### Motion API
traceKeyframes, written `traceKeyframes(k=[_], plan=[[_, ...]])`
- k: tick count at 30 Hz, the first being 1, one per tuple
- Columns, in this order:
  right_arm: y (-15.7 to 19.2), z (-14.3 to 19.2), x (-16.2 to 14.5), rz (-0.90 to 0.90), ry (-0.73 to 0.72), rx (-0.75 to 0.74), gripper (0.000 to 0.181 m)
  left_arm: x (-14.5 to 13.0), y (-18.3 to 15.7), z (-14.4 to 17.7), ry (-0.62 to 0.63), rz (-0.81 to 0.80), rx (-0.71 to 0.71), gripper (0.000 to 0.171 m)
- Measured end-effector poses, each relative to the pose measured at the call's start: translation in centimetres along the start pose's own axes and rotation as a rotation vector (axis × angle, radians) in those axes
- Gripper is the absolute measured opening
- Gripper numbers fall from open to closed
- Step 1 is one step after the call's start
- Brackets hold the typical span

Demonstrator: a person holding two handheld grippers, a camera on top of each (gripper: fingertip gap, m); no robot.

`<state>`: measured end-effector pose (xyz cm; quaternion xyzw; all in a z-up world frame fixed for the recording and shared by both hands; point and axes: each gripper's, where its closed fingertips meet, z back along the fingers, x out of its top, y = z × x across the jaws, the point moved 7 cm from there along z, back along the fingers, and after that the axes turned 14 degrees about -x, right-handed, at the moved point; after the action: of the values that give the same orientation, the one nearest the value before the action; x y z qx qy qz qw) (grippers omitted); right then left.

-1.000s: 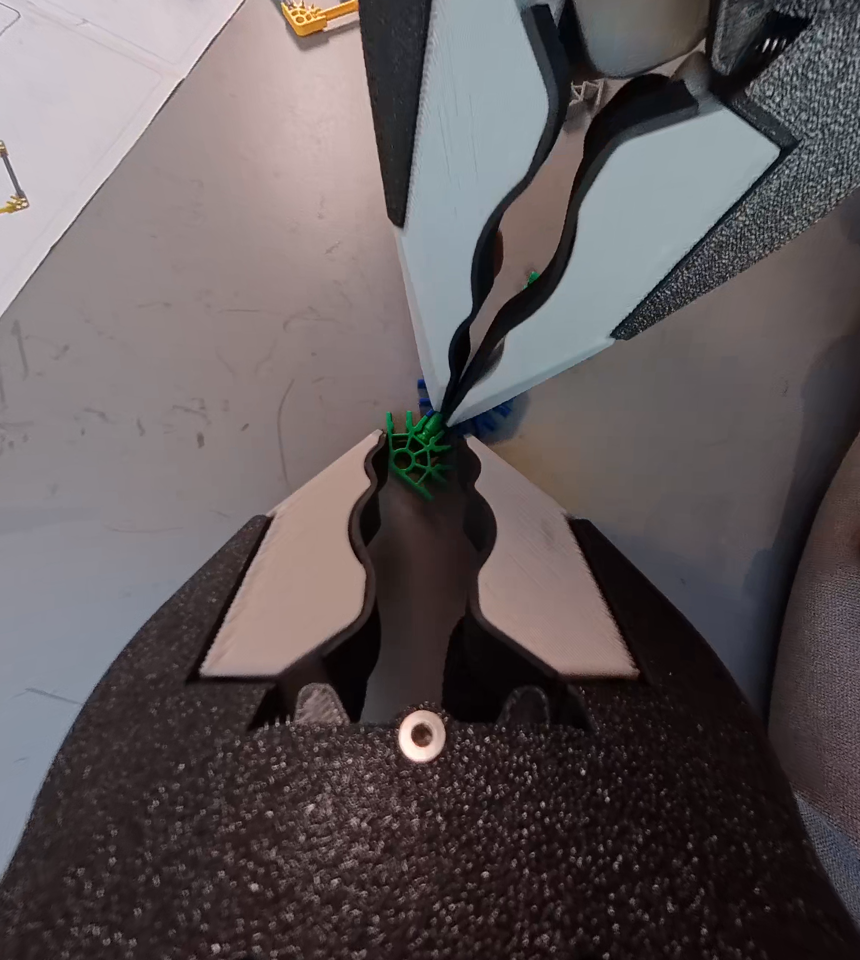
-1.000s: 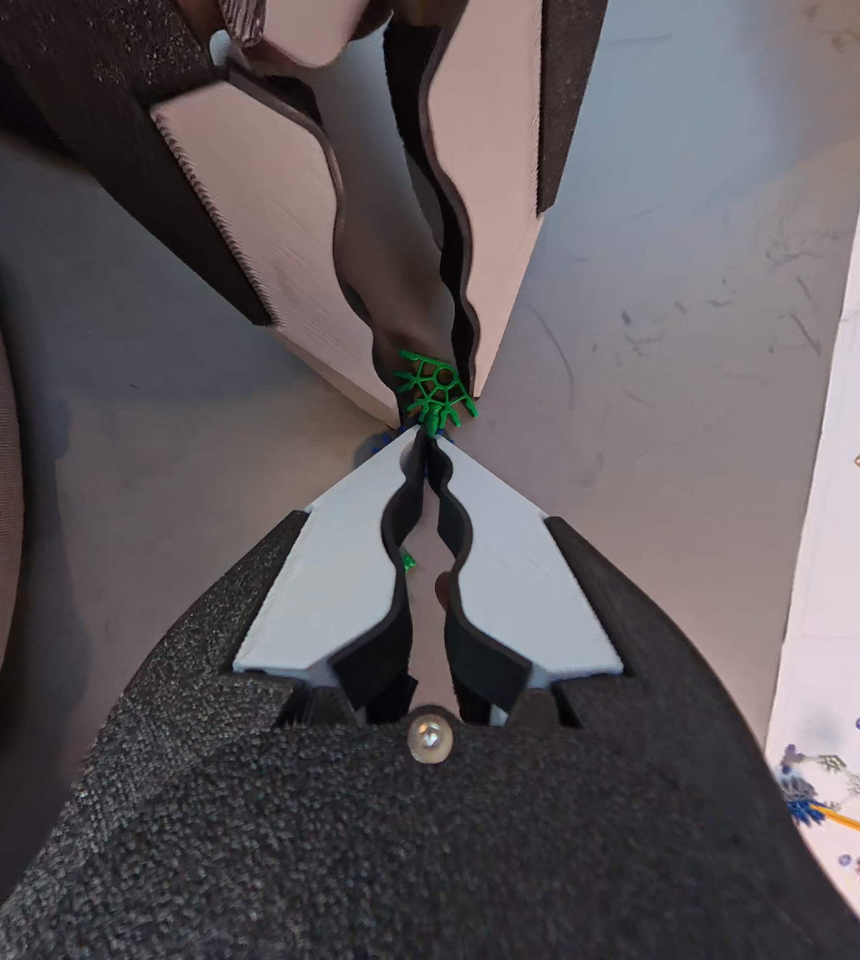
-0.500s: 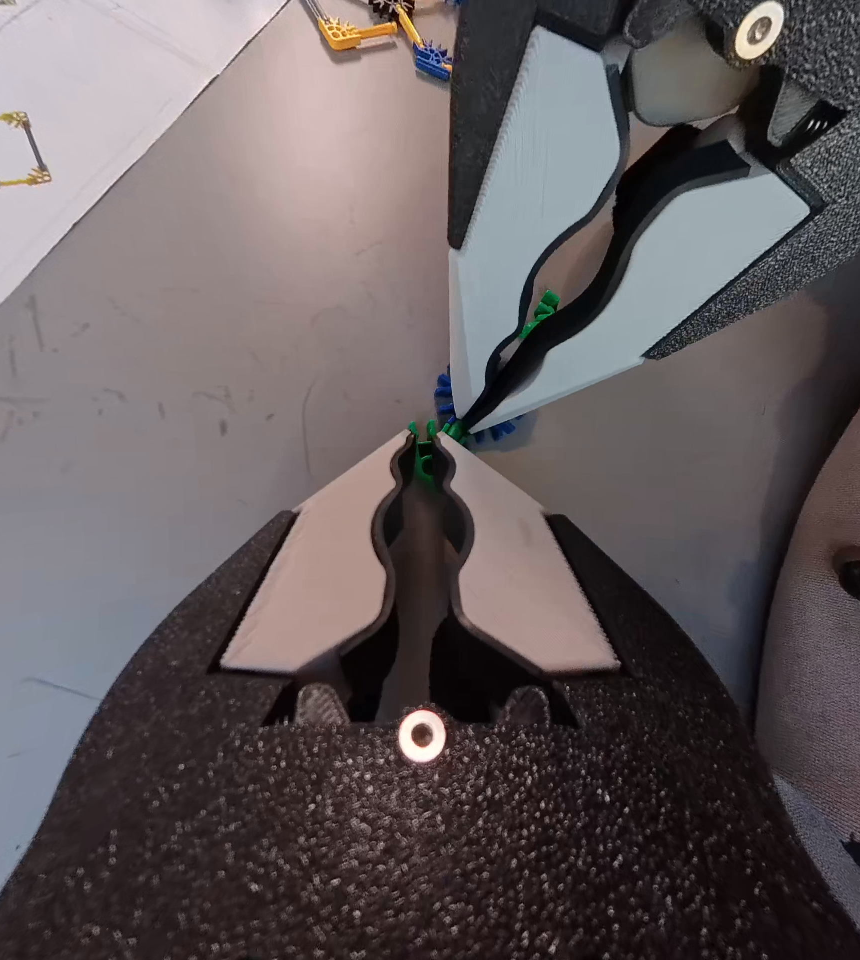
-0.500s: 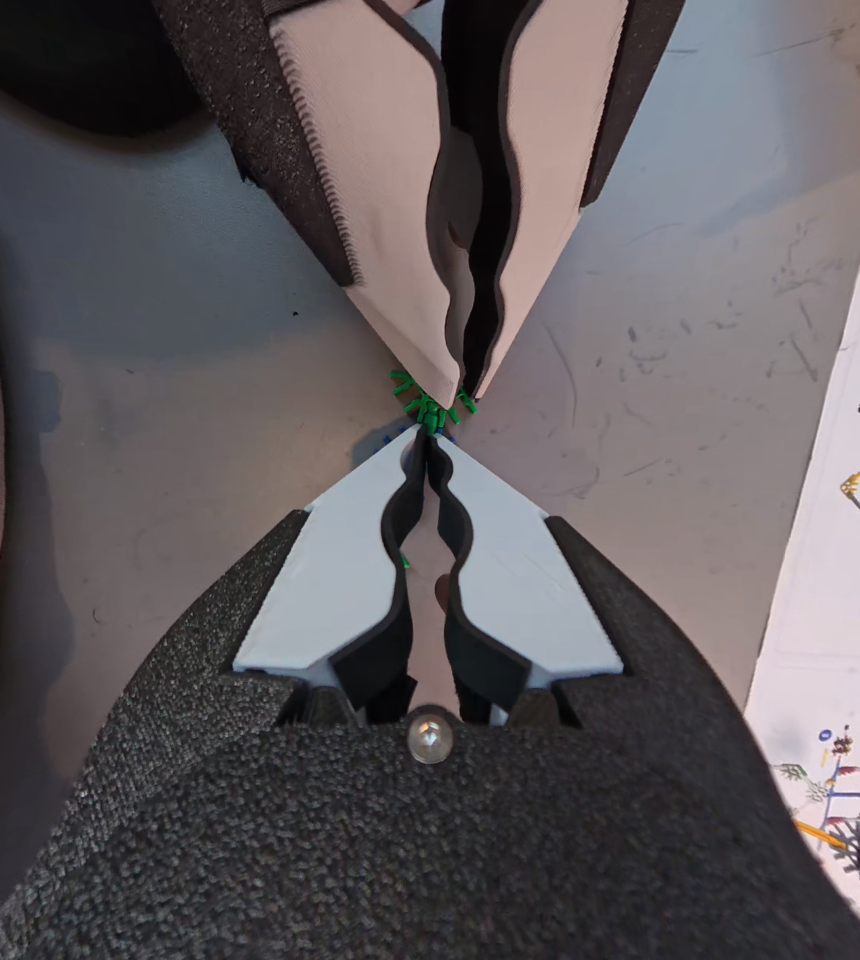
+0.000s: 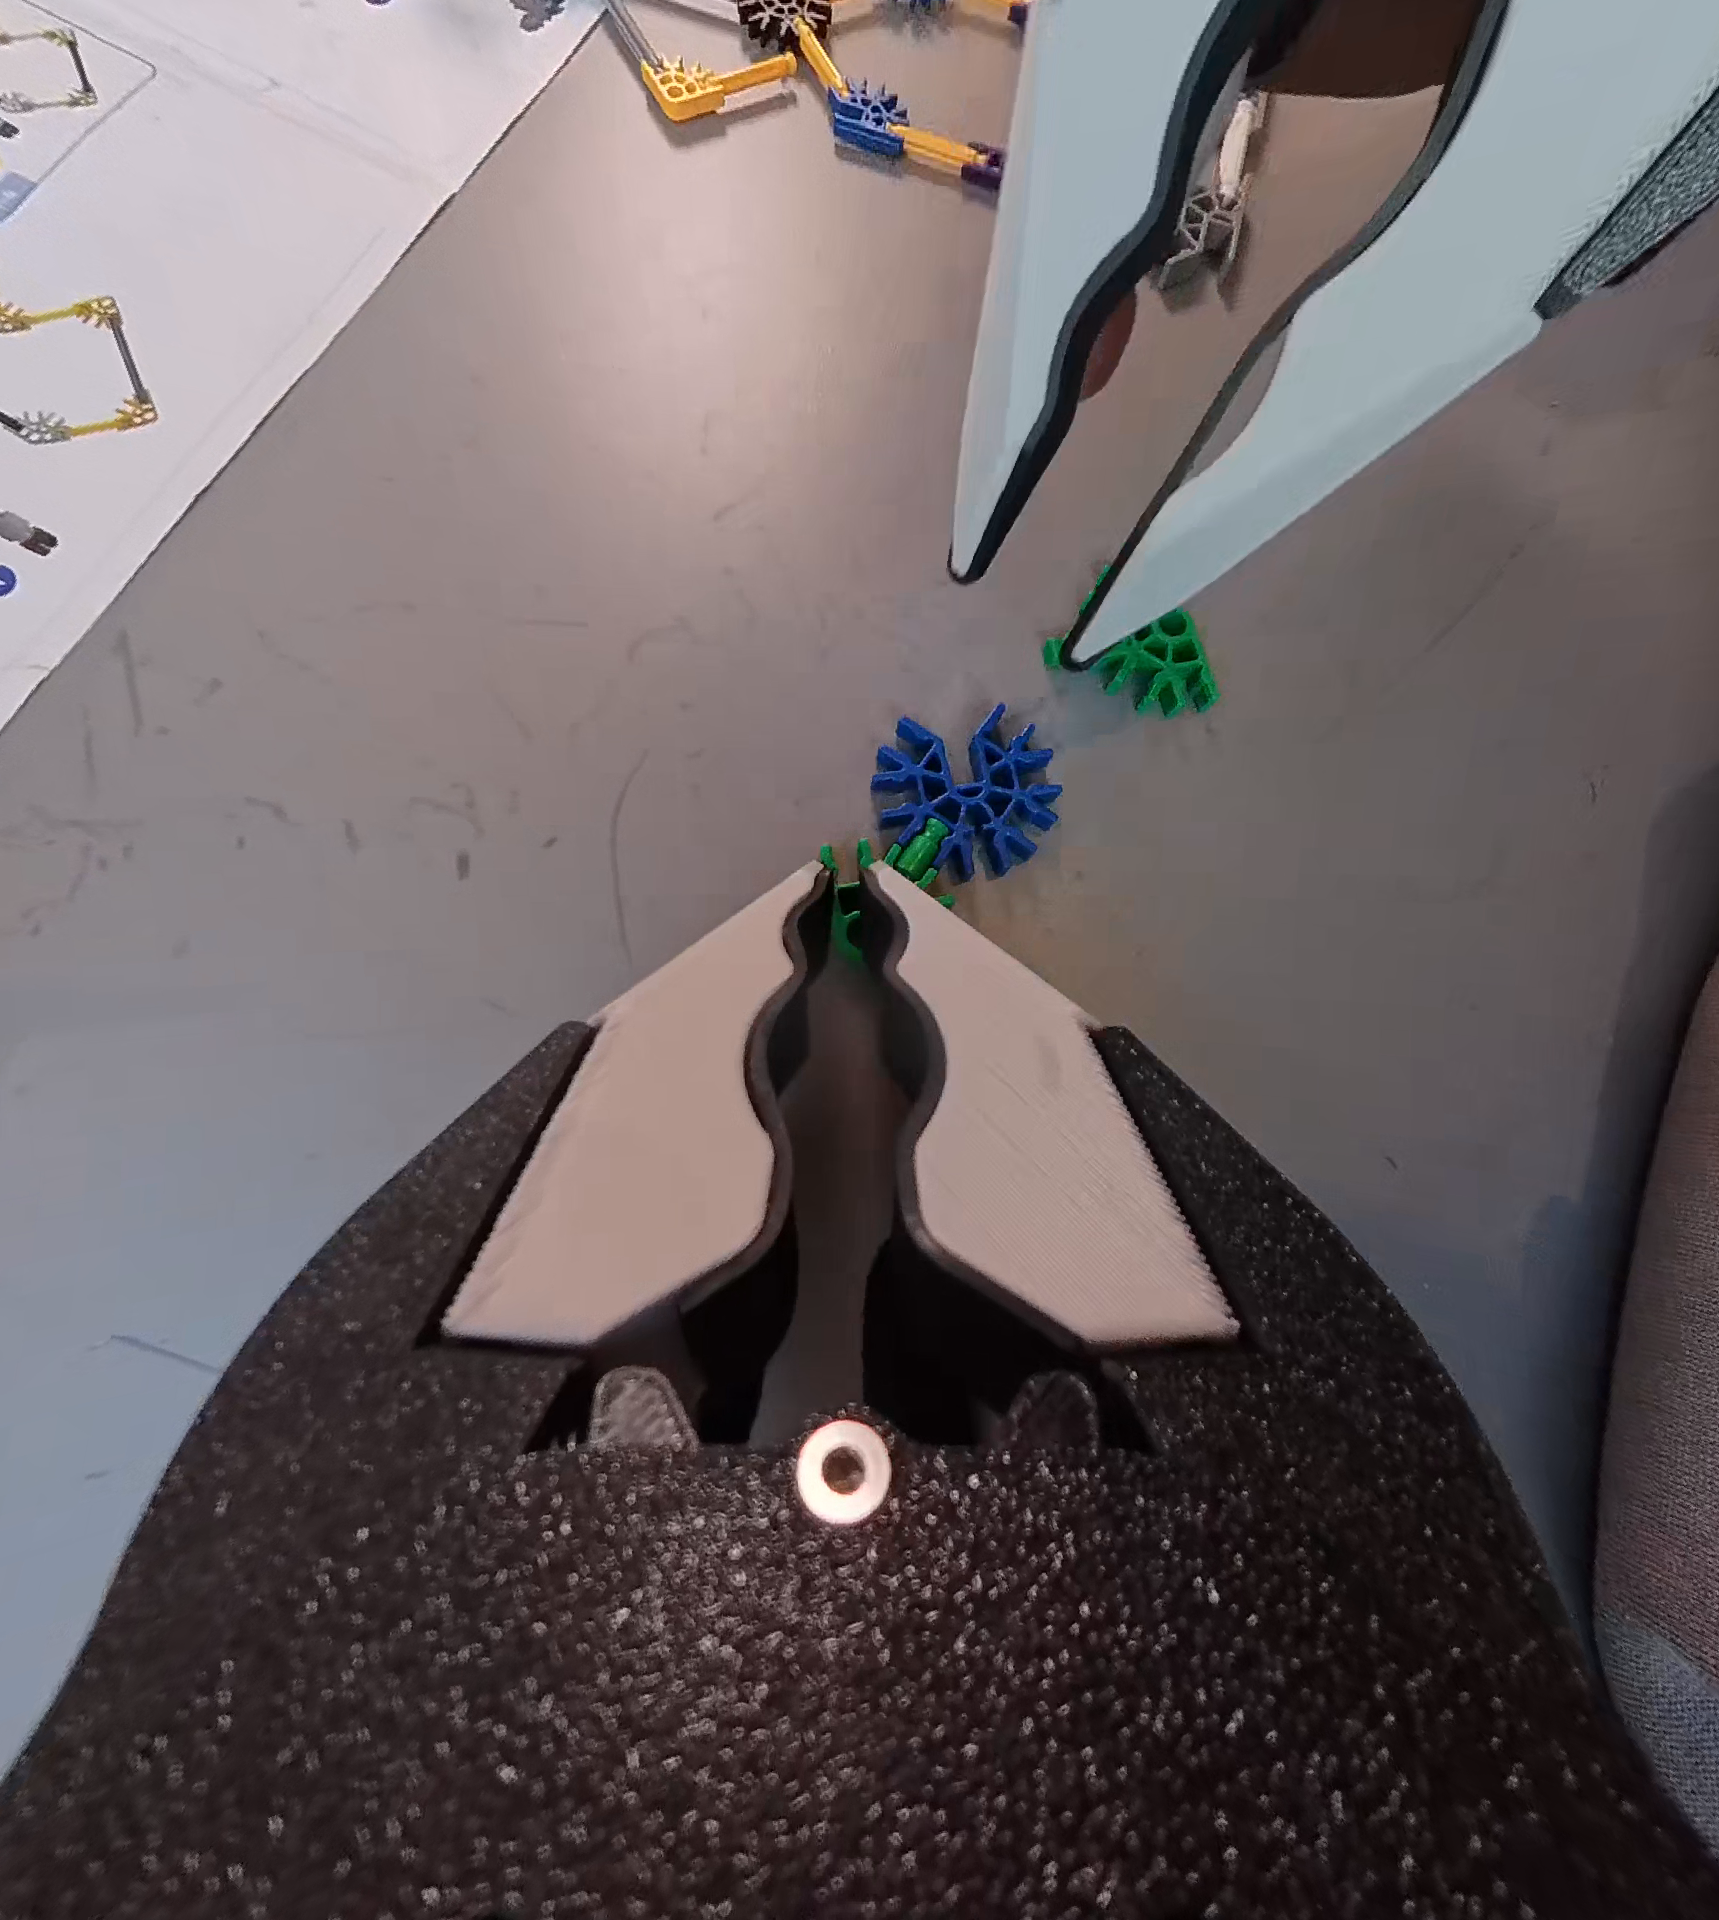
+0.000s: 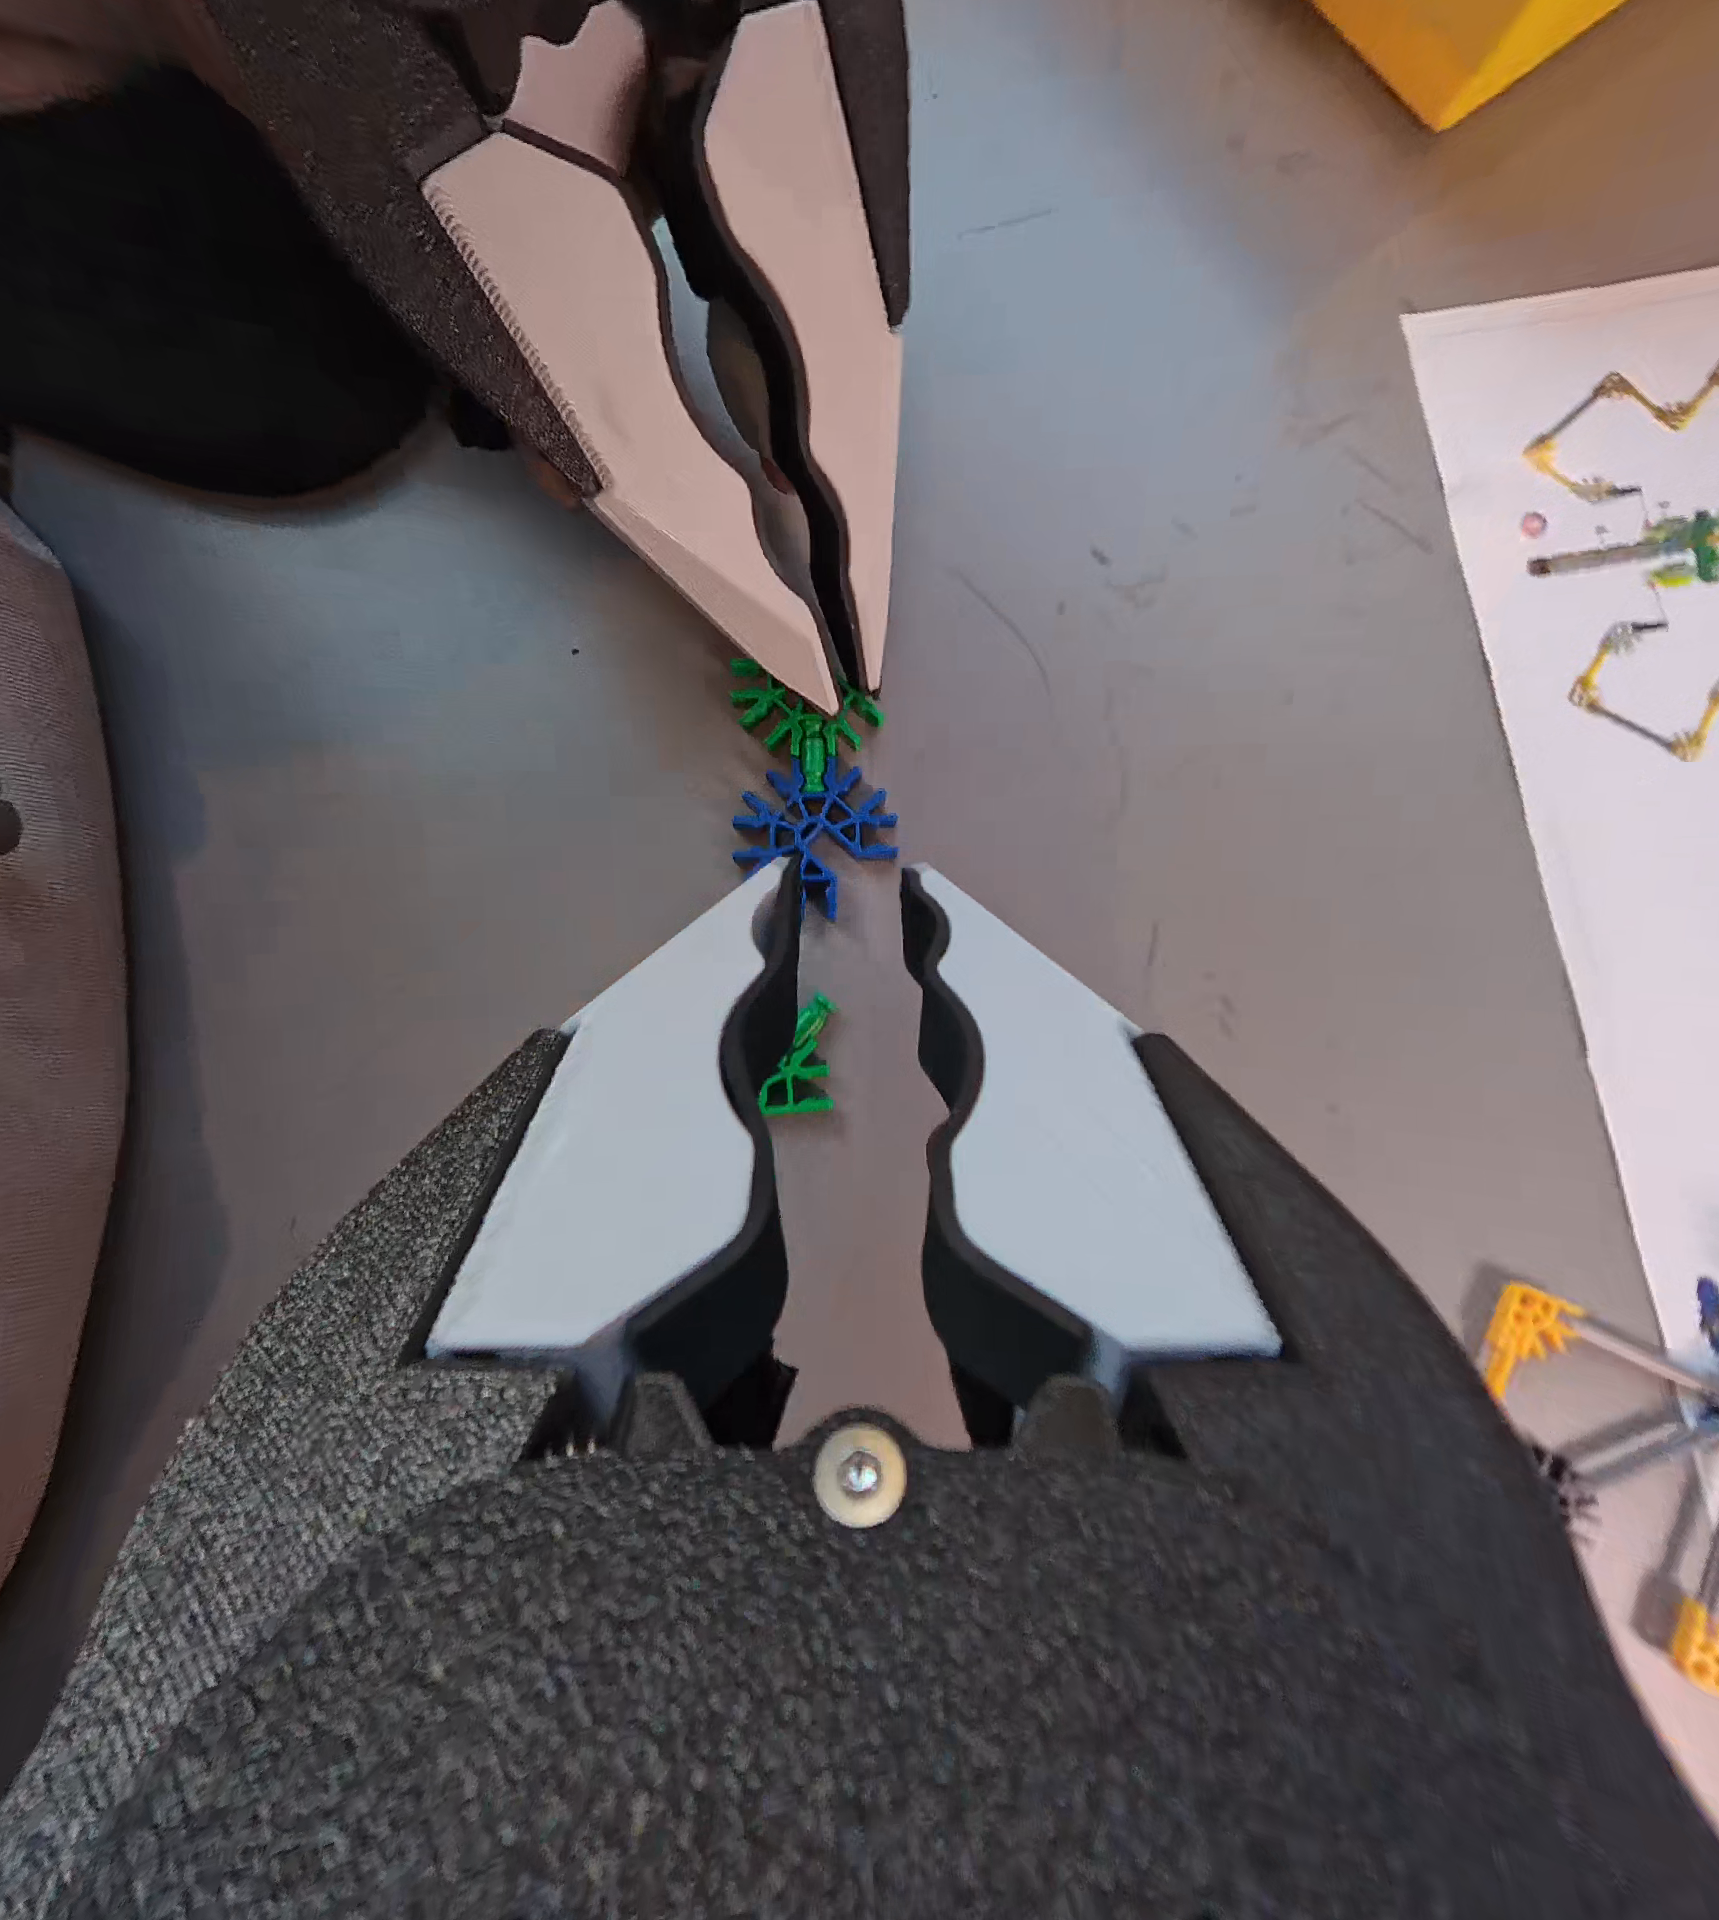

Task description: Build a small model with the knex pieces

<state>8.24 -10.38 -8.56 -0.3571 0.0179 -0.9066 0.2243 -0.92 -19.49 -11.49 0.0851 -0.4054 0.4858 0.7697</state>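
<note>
My left gripper (image 5: 844, 881) is shut on a green connector (image 5: 847, 920) at its fingertips, low over the grey table. A short green rod (image 5: 922, 847) joins that connector to a blue snowflake connector (image 5: 969, 795) just ahead. My right gripper (image 5: 1019, 613) is open and hangs beyond the blue piece, one finger over a second green connector (image 5: 1161, 665) lying on the table. In the right wrist view my right gripper (image 6: 847, 873) stands open just short of the blue connector (image 6: 813, 821). The left gripper (image 6: 850, 686) pinches the green connector (image 6: 798, 722). The second green connector (image 6: 798, 1070) lies between my right fingers.
A white instruction sheet (image 5: 55, 260) lies on the table, also in the right wrist view (image 6: 1665, 727). A yellow, blue and grey rod model (image 5: 834, 94) sits beyond; it also shows in the right wrist view (image 6: 1717, 1423). A yellow box (image 6: 1457, 42) is at the far edge. Grey fabric (image 5: 1717, 1247) borders the table. There is about 5 centimetres between the tips of the two grippers.
My right gripper has opened, let go of the blue connector and drawn back. The blue connector now hangs on the green one by the rod. My left gripper has closed tighter.
</note>
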Motion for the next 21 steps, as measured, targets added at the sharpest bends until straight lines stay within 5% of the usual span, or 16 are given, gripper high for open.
traceKeyframes(k=[9, 14, 21], plan=[[1.5, 2.1, -4.5, -0.181, 0.019, -0.051, 0.031, 0.5, 0.2, 1.0, -0.082, 0.037, -0.057, 0.019], [2.8, 1.8, -4.7, -0.192, 0.058, -0.086, 0.05, -0.1, 0.0, 0.0, -0.003, 0.034, -0.097, 0.041], [2.8, 0.7, -4.4, -0.155, 0.069, -0.116, 0.039, -0.1, -0.6, -0.5, 0.044, -0.045, -0.033, 0.035]])
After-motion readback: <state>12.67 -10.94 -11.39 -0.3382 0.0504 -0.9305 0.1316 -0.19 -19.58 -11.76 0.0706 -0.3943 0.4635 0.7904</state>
